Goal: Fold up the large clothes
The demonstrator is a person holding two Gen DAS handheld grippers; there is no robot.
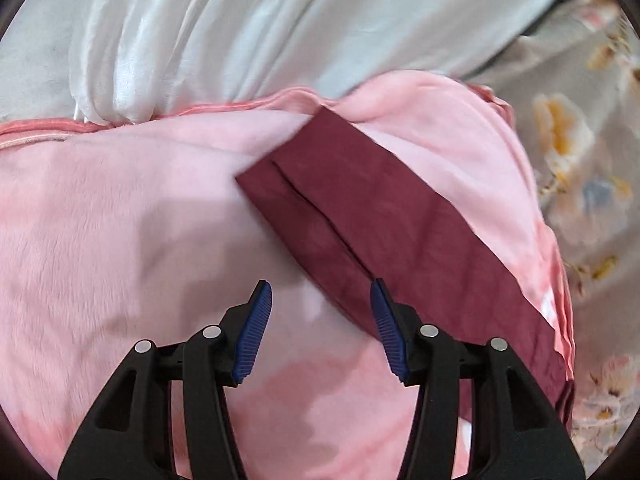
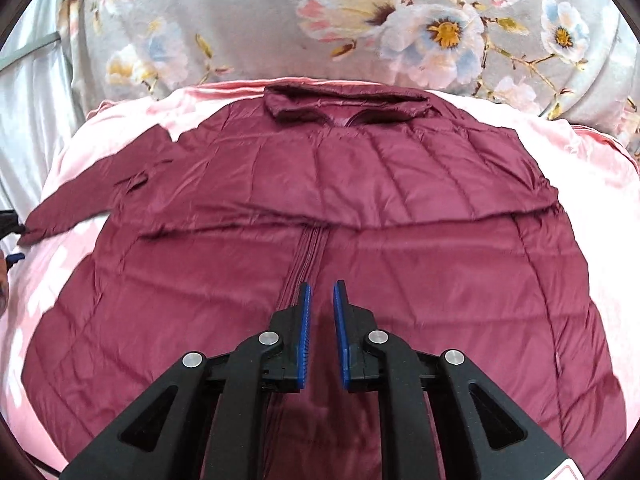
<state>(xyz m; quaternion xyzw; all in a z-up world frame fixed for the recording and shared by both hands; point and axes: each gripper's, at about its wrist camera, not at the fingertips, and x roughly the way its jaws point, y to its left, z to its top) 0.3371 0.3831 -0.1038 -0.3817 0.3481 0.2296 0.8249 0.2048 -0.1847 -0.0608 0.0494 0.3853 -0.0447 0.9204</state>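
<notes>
Folding had only just begun, judging by how the jacket (image 2: 320, 208) lay. It was a big dark red puffy jacket, spread flat on a soft pink blanket (image 2: 600, 184), and it filled the middle of the right wrist view. Its collar (image 2: 344, 106) sat at the top of that frame, and its zipper (image 2: 308, 252) ran down the middle, zipped shut.

1 sleeve seemed to be folded already. A long band of red cloth lay across the chest from the right side of the frame toward the middle, and that looked like the sleeve. The other sleeve (image 1: 380, 216) was not folded yet. It stuck out straight onto the pink blanket, at the left edge of the right wrist view and across the middle of the left wrist view.

The left gripper (image 1: 320, 312) hung just over that sleeve near the bottom of its frame. Its jaws were spread wide and held nothing. The right gripper (image 2: 322, 308) hung over the zipper in the lower middle of its frame. Its jaws were nearly together, with a thin gap, and nothing was between them.

What was likely left: fold this sleeve in, then fold the body over. A flowery gray sheet (image 2: 400, 20) and some white cloth (image 1: 240, 20) lay behind the blanket.
</notes>
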